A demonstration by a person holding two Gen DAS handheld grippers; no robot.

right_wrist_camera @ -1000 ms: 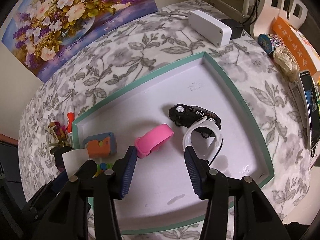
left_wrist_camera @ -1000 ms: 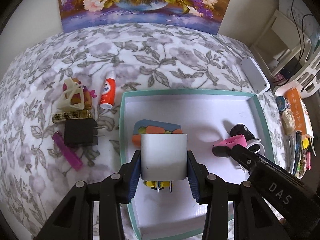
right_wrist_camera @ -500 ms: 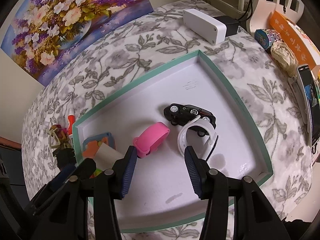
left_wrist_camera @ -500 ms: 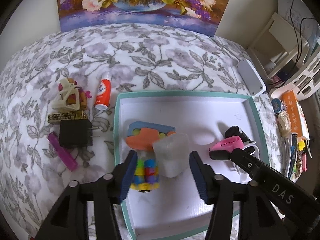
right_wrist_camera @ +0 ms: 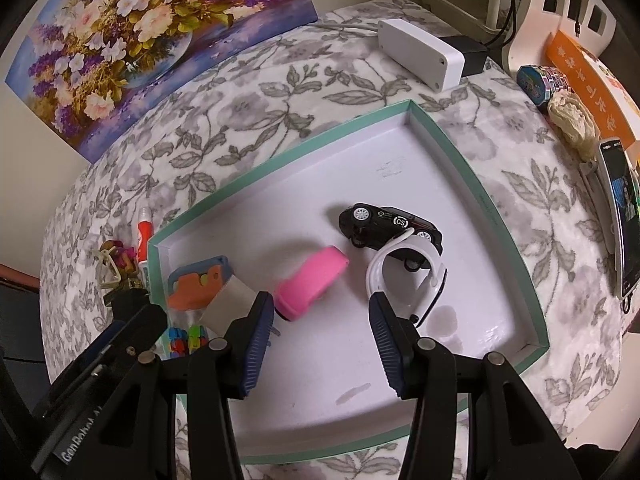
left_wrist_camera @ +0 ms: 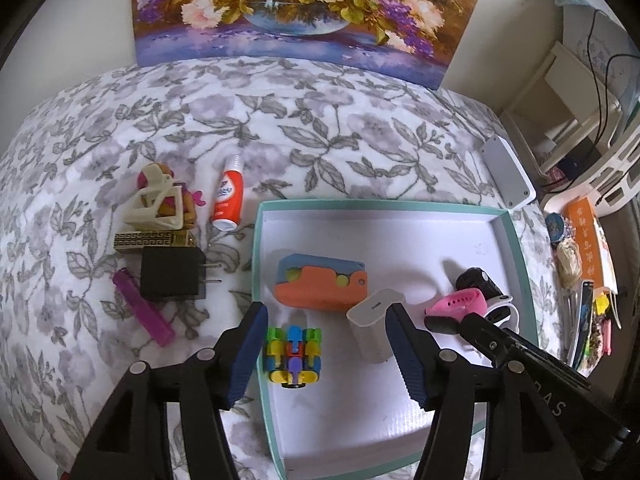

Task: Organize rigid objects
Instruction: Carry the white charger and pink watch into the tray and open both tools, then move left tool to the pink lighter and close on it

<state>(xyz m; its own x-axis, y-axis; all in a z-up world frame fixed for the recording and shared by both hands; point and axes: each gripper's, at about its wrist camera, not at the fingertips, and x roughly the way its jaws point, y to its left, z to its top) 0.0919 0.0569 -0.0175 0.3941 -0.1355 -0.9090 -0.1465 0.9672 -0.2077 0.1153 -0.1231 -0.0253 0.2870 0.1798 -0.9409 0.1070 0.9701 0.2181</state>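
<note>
Right now both grippers hang over one shallow tray (left_wrist_camera: 516, 240) with a green rim, set on a flowered cloth (left_wrist_camera: 280, 128). The left gripper (left_wrist_camera: 326, 344) is spread wide and grasps nothing; its two blue-padded fingers stand apart above the tray's near left part. Between them lie two things: one small toy of many-coloured pegs (left_wrist_camera: 294, 356) and one white charger (left_wrist_camera: 372, 330), tipped on its side just beside the right-hand finger. Whether it touches that finger I cannot tell. Just behind these lies one blue-and-orange block (left_wrist_camera: 320, 282).

The right gripper (right_wrist_camera: 322, 338) is likewise released, holding nothing, and hovers over the tray's middle. Ahead of it lie one pink band (right_wrist_camera: 312, 282), one white band (right_wrist_camera: 404, 272) and one black toy car (right_wrist_camera: 390, 226), the white band leaning against the car. That makes six things in the tray.

Outside it, on the cloth to the left, I count five more: one black plug (left_wrist_camera: 172, 274), one purple stick (left_wrist_camera: 142, 306), one gold-patterned bar (left_wrist_camera: 150, 240), one small figure (left_wrist_camera: 164, 202) with a cream frame over it, and one red-and-white tube (left_wrist_camera: 228, 196). The plug touches the bar; the tube lies a little apart. One white box (left_wrist_camera: 508, 172) sits near the tray's far right corner, and one flower painting (left_wrist_camera: 304, 4) leans against the wall behind.
</note>
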